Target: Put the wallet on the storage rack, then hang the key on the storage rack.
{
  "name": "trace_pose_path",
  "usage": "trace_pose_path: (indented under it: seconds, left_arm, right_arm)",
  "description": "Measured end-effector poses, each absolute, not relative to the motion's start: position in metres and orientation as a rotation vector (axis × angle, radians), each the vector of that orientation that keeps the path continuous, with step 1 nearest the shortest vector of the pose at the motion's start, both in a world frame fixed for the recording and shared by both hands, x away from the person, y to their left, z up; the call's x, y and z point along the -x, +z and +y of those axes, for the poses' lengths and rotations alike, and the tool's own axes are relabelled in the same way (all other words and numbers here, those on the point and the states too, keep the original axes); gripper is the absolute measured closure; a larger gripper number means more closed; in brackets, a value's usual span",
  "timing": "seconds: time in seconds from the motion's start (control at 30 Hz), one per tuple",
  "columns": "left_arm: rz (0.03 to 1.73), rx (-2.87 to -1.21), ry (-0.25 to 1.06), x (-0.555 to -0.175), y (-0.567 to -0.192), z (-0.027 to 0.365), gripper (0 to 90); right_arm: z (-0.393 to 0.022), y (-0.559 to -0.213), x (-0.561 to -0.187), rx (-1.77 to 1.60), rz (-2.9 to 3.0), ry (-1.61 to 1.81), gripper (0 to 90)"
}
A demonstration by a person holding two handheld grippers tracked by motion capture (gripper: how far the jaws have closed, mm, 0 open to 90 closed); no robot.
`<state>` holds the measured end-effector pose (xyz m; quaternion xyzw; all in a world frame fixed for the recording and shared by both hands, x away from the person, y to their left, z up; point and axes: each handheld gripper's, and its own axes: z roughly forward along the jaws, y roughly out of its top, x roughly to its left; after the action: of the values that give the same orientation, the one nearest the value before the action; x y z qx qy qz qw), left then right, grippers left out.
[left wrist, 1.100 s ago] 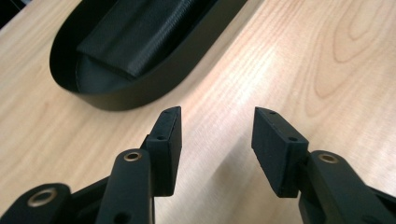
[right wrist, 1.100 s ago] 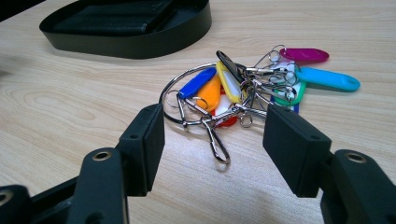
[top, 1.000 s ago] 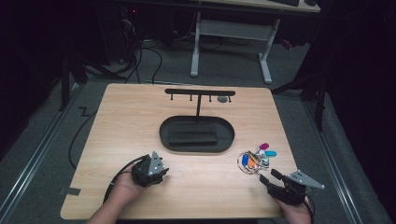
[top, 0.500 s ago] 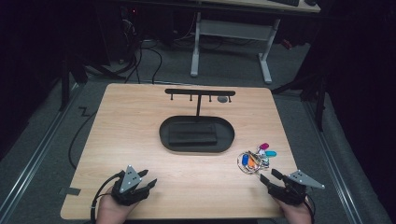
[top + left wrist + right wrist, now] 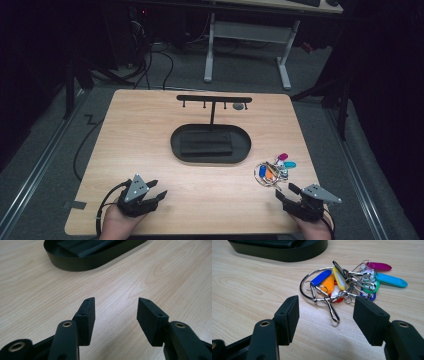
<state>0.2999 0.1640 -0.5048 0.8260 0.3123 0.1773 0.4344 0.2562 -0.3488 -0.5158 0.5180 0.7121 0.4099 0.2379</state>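
Observation:
A bunch of coloured key tags on a metal ring [image 5: 272, 169] lies on the wooden table at the right front. My right gripper [image 5: 285, 191] rests just in front of it, open. In the right gripper view the tags [image 5: 347, 282] lie just beyond the open right gripper [image 5: 327, 315], with nothing between the jaws. My left gripper [image 5: 157, 189] sits at the left front edge, open and empty. In the left gripper view, bare wood lies between the jaws of the left gripper [image 5: 116, 312]. A black oval tray [image 5: 180, 150] with a T-shaped hook rack [image 5: 214, 99] stands mid-table.
The tray's wall [image 5: 82, 261] shows ahead of the left gripper and its wall [image 5: 287, 255] again ahead of the right one. A small grey piece [image 5: 239, 106] hangs at the rack's right end. The table [image 5: 135, 130] is wood, with dark floor and cables around it.
My left gripper has moved left and back toward the table's near edge. The right gripper and the key tags have stayed where they were.

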Motion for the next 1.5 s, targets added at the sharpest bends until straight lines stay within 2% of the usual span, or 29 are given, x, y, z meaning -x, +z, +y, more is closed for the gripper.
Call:
trace_pose_path:
  seconds: [0.4, 0.83, 1.13, 1.3, 1.5]
  left_arm:
    - [0.794, -2.065, 0.469, -0.301, -0.508, 0.172, 39.4]
    - [0.775, -2.059, 0.464, -0.301, -0.507, 0.167, 38.5]
    - [0.756, -2.061, 0.450, -0.306, -0.510, 0.165, 37.1]
    - [0.754, -2.065, 0.436, -0.307, -0.512, 0.167, 36.8]
    - [0.754, -2.066, 0.441, -0.307, -0.511, 0.168, 36.5]
  right_arm:
    - [-0.332, -0.509, -0.264, -1.427, 2.063, 0.942, 35.1]
    - [-0.316, -0.479, -0.290, -1.397, 2.228, 0.813, 34.3]
    - [-0.307, -0.469, -0.305, -1.389, 2.350, 0.698, 32.3]
    - [-0.304, -0.466, -0.315, -1.394, 2.446, 0.621, 37.6]
    - [-0.294, -0.466, -0.325, -1.368, 2.558, 0.491, 37.8]
